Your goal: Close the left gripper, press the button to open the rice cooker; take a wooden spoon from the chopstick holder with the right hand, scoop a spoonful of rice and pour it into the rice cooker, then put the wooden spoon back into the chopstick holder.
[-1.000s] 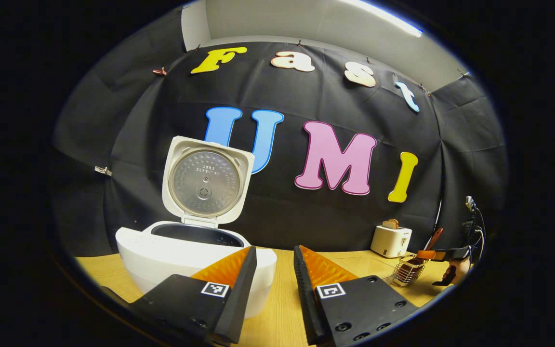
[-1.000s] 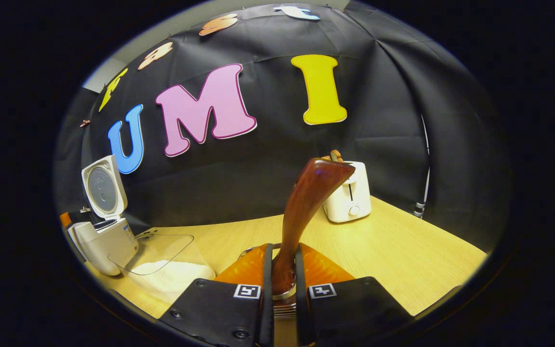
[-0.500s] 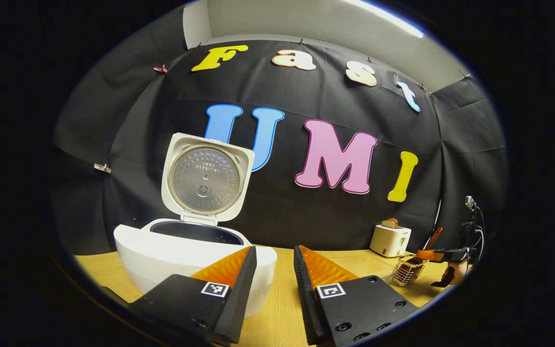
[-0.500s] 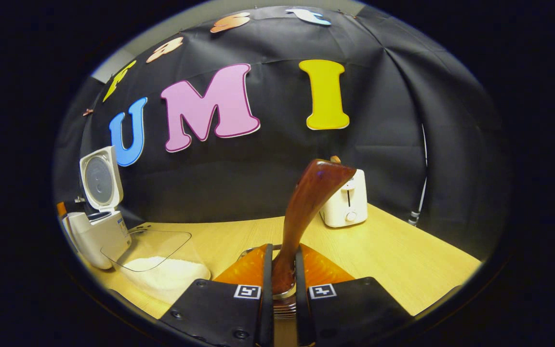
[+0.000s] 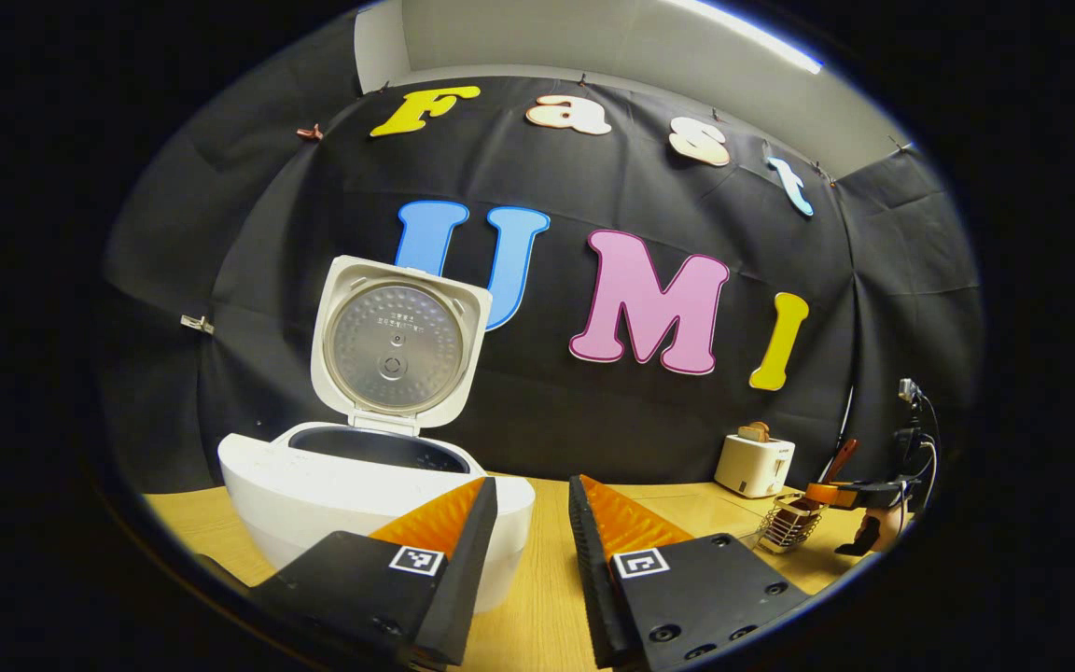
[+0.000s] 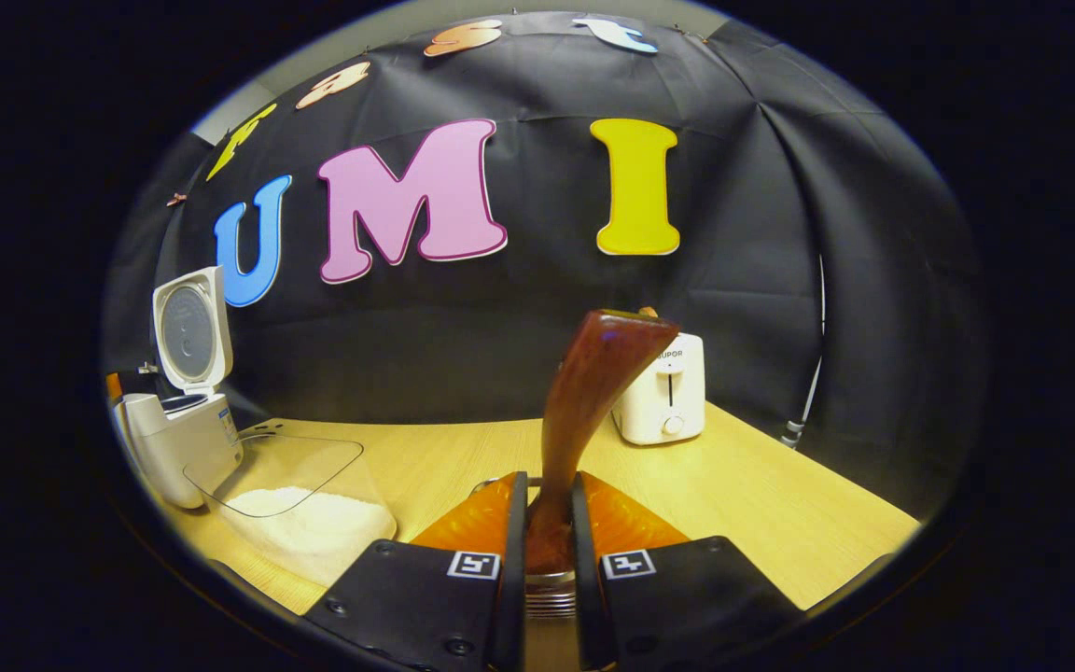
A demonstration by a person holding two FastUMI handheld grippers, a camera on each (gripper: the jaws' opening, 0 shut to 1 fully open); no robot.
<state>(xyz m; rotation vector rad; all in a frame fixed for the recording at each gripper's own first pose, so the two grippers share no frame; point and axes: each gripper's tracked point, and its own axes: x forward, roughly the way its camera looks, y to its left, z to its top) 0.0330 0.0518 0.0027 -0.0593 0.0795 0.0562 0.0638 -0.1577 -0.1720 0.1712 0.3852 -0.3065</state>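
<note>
The white rice cooker (image 5: pixel 369 495) stands just beyond my left gripper (image 5: pixel 533 495) with its lid (image 5: pixel 395 347) upright and the dark pot showing. That gripper's fingers stand apart with nothing between them. My right gripper (image 6: pixel 549 509) is shut on the handle of the dark wooden spoon (image 6: pixel 589 392), which rises upright from the wire chopstick holder (image 6: pixel 547 597) under the fingers. In the left gripper view the holder (image 5: pixel 785 527), the spoon (image 5: pixel 841 459) and the right gripper (image 5: pixel 859 492) sit at the far right. A clear container of white rice (image 6: pixel 304 509) lies beside the cooker (image 6: pixel 174 439).
A white toaster (image 6: pixel 663 392) stands at the back of the wooden table (image 6: pixel 780 504), behind the spoon; it is also at the right in the left gripper view (image 5: pixel 754 465). Cables hang at the booth's right corner (image 5: pixel 911 429). The black cloth wall bounds the table behind.
The right gripper has shifted a little with the spoon still held, and the spoon stands slightly straighter. The left gripper has barely moved; the cooker lid stays up.
</note>
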